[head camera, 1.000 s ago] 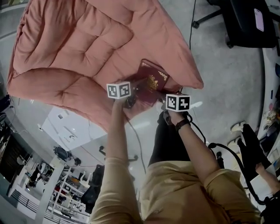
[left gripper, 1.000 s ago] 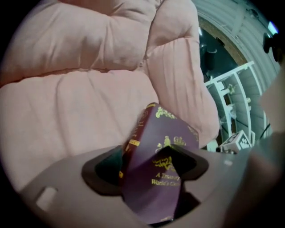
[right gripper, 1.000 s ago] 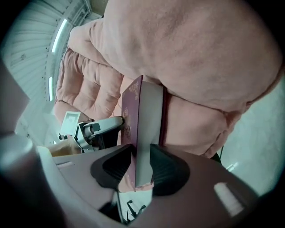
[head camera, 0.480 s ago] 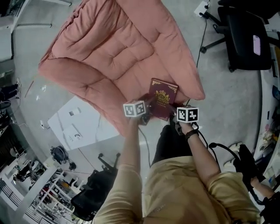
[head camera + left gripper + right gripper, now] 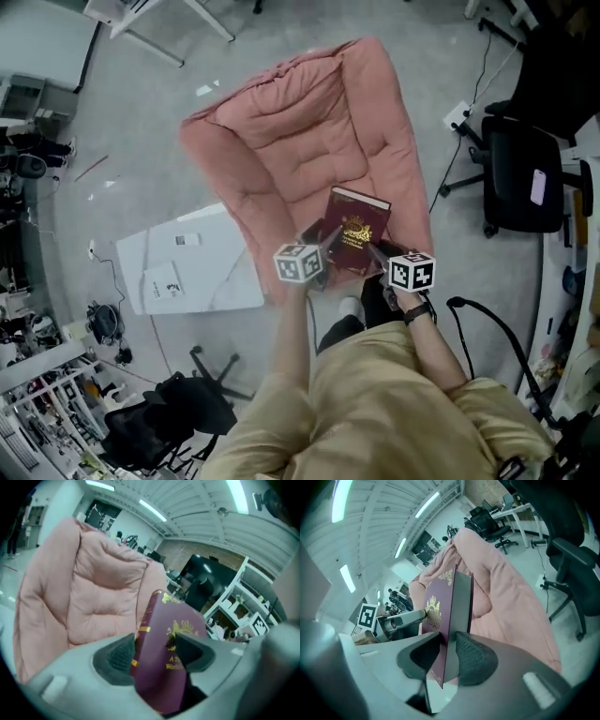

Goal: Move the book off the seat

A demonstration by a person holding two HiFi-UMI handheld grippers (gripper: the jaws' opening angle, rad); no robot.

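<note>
Grey workshop floor (image 5: 141, 122), pink padded seat (image 5: 309, 150) on it; maroon book (image 5: 358, 236) held up between both claws.
Left claw (image 5: 157, 654) clamped on the book's spine side, right claw (image 5: 447, 656) clamped on the opposite edge. Both sets of jaws have just been closing, book between the pads. Book near upright, gold crest showing, over the seat's near edge, clear of the cushion.

Grey floor (image 5: 141, 122), white panel (image 5: 202, 277) (flat on it), black office chair (image 5: 520, 178).
</note>
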